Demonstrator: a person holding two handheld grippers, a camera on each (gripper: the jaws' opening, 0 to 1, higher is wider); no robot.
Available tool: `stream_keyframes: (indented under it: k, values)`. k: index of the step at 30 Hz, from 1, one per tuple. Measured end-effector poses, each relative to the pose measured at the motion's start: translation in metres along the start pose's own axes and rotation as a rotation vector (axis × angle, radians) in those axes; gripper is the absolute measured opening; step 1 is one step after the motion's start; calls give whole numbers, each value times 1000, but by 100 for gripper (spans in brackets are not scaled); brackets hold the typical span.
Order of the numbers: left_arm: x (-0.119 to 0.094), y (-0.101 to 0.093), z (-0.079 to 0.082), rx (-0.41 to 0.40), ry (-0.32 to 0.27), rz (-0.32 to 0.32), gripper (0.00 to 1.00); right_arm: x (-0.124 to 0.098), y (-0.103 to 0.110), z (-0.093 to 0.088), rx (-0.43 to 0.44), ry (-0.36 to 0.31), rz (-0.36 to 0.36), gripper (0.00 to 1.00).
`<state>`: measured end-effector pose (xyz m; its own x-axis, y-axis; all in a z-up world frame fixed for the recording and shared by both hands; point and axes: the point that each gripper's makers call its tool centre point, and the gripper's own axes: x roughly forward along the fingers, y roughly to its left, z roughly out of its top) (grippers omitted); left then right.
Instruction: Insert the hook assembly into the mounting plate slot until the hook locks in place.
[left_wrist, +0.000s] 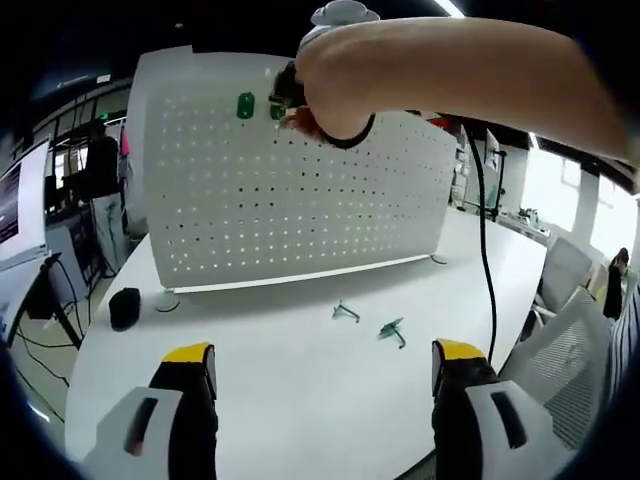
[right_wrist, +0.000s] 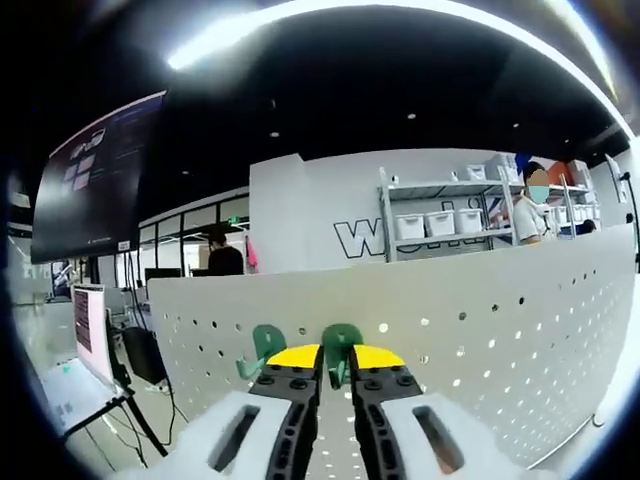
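Right hand-held gripper (right_wrist: 335, 362) pressed up against the white pegboard mounting plate (right_wrist: 480, 340), jaws closed on a green hook (right_wrist: 341, 345) whose head pokes out just above the yellow tips at 12 o'clock. Already seated on the plate just beside it at 9 o'clock, a 2nd green hook (right_wrist: 262, 350). From the left gripper view, same scene at a distance: a person's hand (left_wrist: 335, 85) and the right tool high on the plate (left_wrist: 300, 200) near its top edge, 2 green hooks (left_wrist: 246, 105) there at 12 o'clock. Long axis of the held hook apparently pointing straight into the plate, so the coming push probably runs forward along the jaws; locking cannot be judged. Left hand-held gripper (left_wrist: 325, 370) spread wide and empty, low over the white tabletop (left_wrist: 250, 400), well apart from the plate. Lying loose on the tabletop near 12 o'clock of those jaws, 2 spare hooks (left_wrist: 346, 313). On the far wall, partial lettering starting "W", rest hidden.
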<state>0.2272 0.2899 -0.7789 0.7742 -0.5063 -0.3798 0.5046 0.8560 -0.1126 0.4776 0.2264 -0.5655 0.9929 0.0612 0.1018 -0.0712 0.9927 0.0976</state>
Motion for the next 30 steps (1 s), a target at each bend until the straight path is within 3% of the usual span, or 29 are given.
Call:
stream_keyframes:
  k: [5,15,27,28,30]
  values:
    - [1,-1,-1,9,5,-2,90,-3,5,15,-5,-28,23,16]
    - [1,-2,-2,21,14,-7,91,-16,-5,40,-13,-68,49,20]
    - [-3,-2,3,54,-3,5,88,-37,-9,35,-4,-16,84,23]
    - [-4,-2,8,71,-28,15,87,-40,-10,34,-17,-6,78,23]
    - [-3,-3,6,66,-20,12,88,-42,-11,32,-51,3,81,23]
